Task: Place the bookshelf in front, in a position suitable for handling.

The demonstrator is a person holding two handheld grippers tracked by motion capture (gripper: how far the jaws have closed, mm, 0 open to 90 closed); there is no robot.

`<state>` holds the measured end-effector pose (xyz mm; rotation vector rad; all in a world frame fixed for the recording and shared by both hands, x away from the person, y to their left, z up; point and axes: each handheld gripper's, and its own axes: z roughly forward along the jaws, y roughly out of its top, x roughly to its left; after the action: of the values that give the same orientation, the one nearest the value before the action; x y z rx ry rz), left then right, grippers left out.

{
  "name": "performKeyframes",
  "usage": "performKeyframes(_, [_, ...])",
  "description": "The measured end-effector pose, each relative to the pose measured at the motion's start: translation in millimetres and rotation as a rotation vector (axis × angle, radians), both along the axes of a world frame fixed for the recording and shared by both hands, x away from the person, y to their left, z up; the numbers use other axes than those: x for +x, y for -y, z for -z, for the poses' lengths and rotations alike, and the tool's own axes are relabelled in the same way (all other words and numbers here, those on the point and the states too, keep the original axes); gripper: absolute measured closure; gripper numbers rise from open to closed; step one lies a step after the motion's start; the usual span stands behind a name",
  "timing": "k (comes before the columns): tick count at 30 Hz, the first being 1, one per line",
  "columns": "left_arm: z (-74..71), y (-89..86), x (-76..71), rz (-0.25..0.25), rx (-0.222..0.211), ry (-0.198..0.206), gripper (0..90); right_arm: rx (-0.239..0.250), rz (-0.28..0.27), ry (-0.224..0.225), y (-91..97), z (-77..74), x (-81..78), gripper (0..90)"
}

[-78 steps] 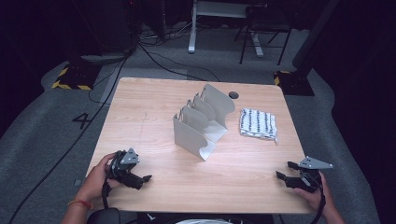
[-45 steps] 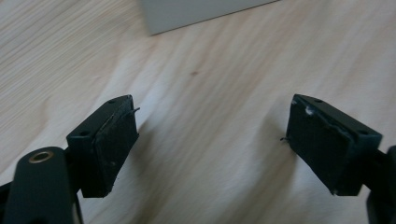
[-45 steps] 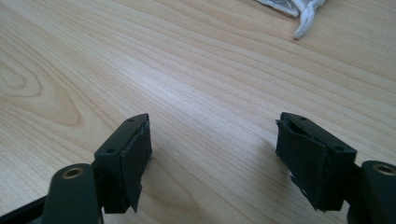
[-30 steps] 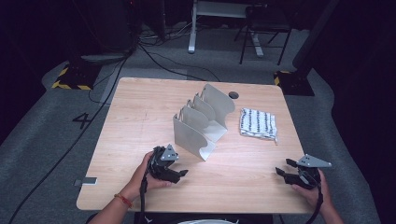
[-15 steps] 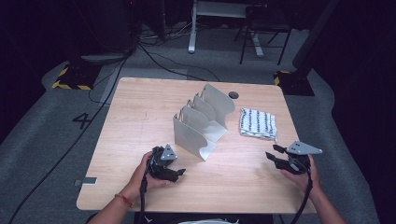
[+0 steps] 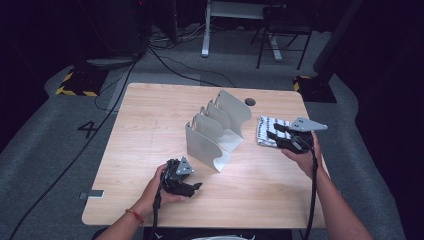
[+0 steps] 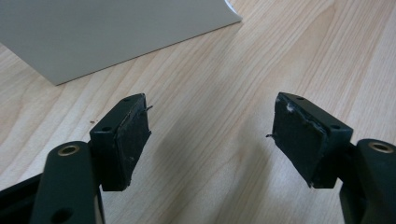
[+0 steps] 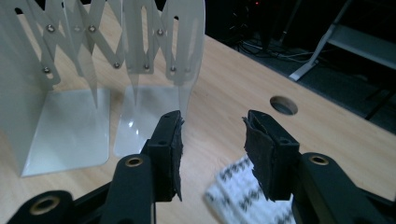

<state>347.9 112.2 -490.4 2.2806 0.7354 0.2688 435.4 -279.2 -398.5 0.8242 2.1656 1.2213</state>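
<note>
Right gripper (image 6: 280,136) above folded patterned cloth (image 6: 267,131), jaws half open, just been closing, nothing between them; cloth directly below tips. Left gripper (image 6: 192,187) wide open, empty, file rack (image 6: 215,132) just ahead

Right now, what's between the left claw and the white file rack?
Only bare wooden table. The left gripper view shows plain wood from the open left claw up to the rack.

The expanding file rack (image 6: 217,131) is standing mid-counter (image 6: 150,130), blocking straight passage between the counter's halves. Bare wood is lying open from 7 to 11 o'clock of it. At its 3 o'clock, the patterned cloth (image 6: 267,129) is crowding the narrow strip.
</note>
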Motion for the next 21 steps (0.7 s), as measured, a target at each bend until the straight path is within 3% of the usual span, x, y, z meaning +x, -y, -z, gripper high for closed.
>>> performKeyframes(4, [4.3, 10.0, 1.1, -0.037, 0.009, -0.009, 26.1, 0.014, -0.008, 0.005, -18.8, -10.8, 17.0, 56.7])
performKeyframes(7, [2.9, 15.8, 1.0, -0.062, -0.019, 0.001, 25.0, -0.015, -0.01, 0.014, -32.3, -15.0, 26.5, 56.5])
performKeyframes(10, [-3.2, 25.1, -0.4, -0.109, -0.025, 0.055, 23.5, -0.037, -0.016, 0.019, -45.5, -17.2, 36.9, 56.2])
performKeyframes(13, [-8.4, 30.5, -0.5, -0.143, -0.046, 0.081, 22.5, -0.031, -0.021, 0.021, -53.5, -19.1, 44.5, 55.4])
performKeyframes(14, [-10.7, 33.1, -1.3, -0.163, -0.042, 0.103, 22.5, -0.036, -0.013, 0.023, -56.4, -19.5, 46.8, 55.3])
performKeyframes(16, [-12.2, 35.3, -1.6, -0.175, -0.04, 0.111, 22.4, -0.031, -0.013, 0.016, -59.3, -19.3, 50.3, 55.5])
performKeyframes(17, [-13.7, 39.7, -1.4, -0.177, -0.014, 0.132, 22.3, -0.046, -0.006, 0.014, -64.6, -16.9, 55.6, 56.0])
performKeyframes(21, [-14.3, 41.2, 1.3, -0.191, -0.033, 0.124, 22.2, -0.047, -0.002, -0.01, -68.2, -12.6, 62.1, 57.3])
